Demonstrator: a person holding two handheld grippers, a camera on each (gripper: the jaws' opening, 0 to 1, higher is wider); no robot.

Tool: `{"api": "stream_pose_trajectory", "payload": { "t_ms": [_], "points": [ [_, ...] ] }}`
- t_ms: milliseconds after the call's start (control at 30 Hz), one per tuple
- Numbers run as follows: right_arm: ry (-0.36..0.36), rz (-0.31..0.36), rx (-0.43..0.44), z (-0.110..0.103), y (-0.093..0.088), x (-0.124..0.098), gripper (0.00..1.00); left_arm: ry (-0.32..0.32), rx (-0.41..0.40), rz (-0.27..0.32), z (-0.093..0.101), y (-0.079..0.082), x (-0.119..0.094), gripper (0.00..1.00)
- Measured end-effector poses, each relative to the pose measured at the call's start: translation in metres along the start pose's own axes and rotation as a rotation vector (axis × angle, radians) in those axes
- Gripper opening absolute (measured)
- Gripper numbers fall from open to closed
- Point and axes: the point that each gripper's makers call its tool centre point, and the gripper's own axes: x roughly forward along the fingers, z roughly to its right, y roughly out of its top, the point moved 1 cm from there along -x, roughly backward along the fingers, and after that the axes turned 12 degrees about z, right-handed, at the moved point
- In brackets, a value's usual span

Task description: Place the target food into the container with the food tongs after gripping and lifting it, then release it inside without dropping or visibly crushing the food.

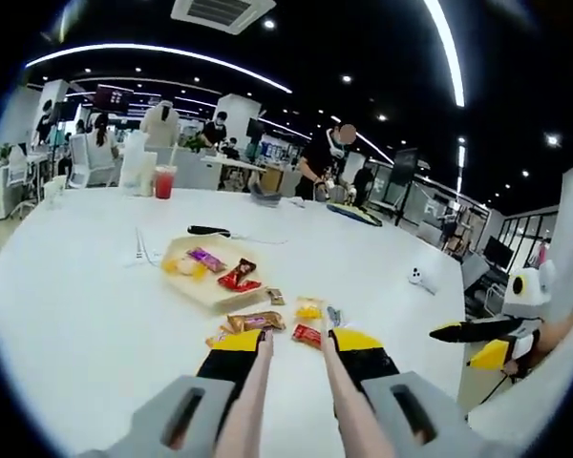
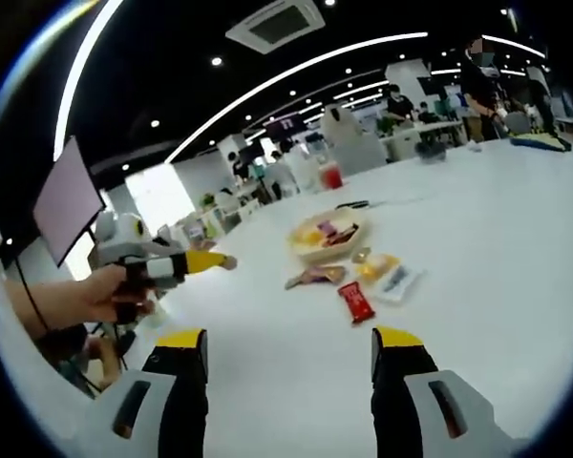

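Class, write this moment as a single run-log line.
left gripper: holding food tongs | right gripper: open | container: holds snacks | loose snacks: on table

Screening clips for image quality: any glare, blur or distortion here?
Left gripper view: strong fisheye bend, ceiling light strips blown out, snack packets fairly sharp. Right gripper view: softer overall, white table washed out by glare, tray contents blurry.
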Motion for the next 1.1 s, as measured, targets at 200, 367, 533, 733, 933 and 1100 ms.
{"api": "stream_pose_trajectory", "payload": {
  "t_ms": [200, 367, 533, 733, 933, 1100],
  "points": [
    [0.012, -0.020, -0.007, -0.001, -0.003, 0.004, 0.72, 0.013, 0.041, -0.026, -0.009, -0.004, 0.006, 0.26],
    [0.016, -0.049, -0.044, 0.000, -0.011, 0.010, 0.71, 0.031, 0.052, -0.038, -0.016, -0.004, 0.006, 0.26],
    [-0.003, -0.028, -0.036, 0.008, -0.006, 0.016, 0.70, 0.014, 0.086, -0.053, -0.016, -0.007, 0.008, 0.26],
    [-0.006, -0.048, -0.046, 0.016, -0.017, 0.021, 0.68, 0.011, 0.107, -0.030, -0.031, 0.002, 0.016, 0.26],
    [-0.028, -0.024, -0.045, 0.027, -0.008, 0.026, 0.67, -0.002, 0.160, -0.077, -0.044, -0.007, 0.022, 0.26],
    [-0.054, -0.009, -0.034, 0.037, 0.000, 0.026, 0.66, 0.020, 0.140, -0.076, -0.052, -0.008, 0.029, 0.26]
  ]
}}
